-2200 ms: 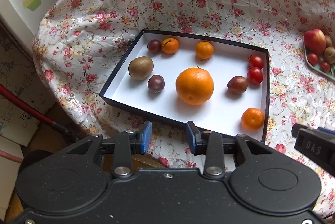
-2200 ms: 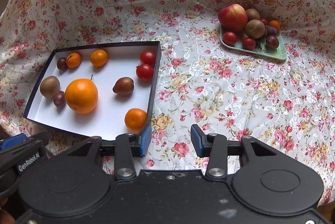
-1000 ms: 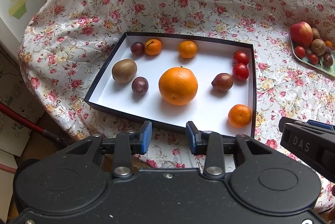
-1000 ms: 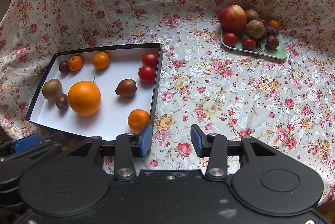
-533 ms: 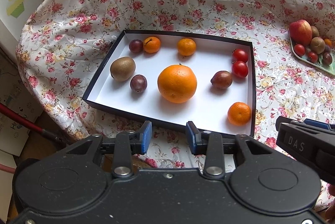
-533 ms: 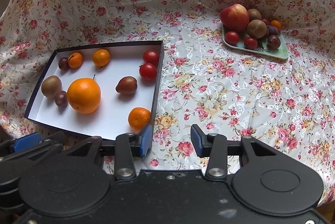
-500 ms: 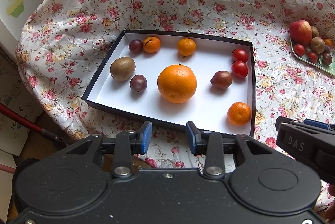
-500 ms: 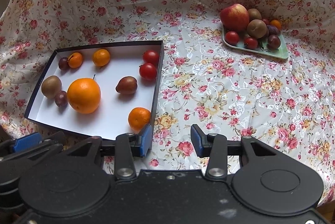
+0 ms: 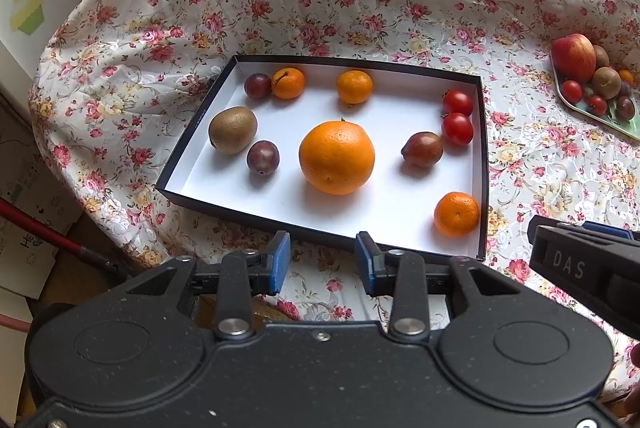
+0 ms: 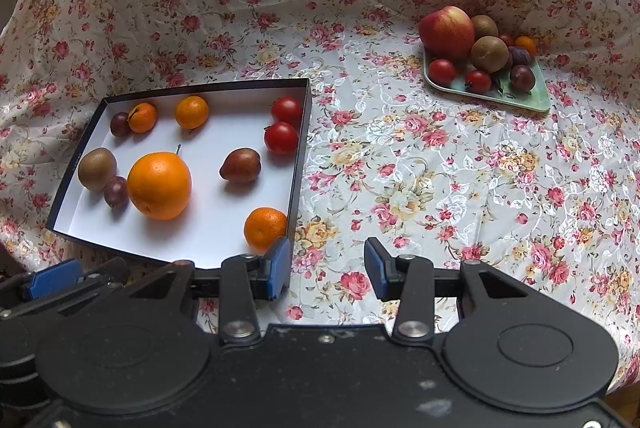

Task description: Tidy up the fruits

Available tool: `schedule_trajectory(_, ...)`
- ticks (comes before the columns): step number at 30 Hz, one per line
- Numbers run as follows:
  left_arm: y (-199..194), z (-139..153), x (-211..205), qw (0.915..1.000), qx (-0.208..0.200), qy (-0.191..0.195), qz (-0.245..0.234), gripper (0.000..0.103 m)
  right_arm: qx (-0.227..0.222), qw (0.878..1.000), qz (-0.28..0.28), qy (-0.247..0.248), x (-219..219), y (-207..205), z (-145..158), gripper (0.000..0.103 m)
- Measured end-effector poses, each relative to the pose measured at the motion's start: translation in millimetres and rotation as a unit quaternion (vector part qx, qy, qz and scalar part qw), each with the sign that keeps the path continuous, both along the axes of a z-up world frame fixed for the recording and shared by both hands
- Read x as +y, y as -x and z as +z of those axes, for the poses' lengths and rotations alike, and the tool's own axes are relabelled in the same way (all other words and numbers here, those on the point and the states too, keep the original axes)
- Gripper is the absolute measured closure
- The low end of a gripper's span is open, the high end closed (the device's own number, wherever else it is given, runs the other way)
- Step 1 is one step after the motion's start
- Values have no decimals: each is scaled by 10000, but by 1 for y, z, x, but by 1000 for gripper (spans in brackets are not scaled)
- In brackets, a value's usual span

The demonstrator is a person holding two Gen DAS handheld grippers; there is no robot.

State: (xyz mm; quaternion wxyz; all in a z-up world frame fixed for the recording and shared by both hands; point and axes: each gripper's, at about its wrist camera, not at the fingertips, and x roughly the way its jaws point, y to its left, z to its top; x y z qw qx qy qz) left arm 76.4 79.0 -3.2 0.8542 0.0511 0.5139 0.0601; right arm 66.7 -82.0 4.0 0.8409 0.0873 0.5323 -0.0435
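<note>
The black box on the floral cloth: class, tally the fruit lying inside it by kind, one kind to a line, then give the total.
In the black box:
Large orange: 1
Small mandarins: 3
Red tomatoes: 2
Round purple plums: 2
Kiwi: 1
Reddish-brown pointed fruit: 1
Total: 10

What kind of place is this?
Probably a home room: a floral tablecloth covers the table, fruit sits in a shallow box and on a green tray, with cardboard boxes stacked alongside.
</note>
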Motion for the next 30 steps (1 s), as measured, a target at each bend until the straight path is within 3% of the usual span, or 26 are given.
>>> schedule_trajectory(30,-2,0,0,9998,7,-193,0,57,9,10000,34,-12,0,-1,-1,59)
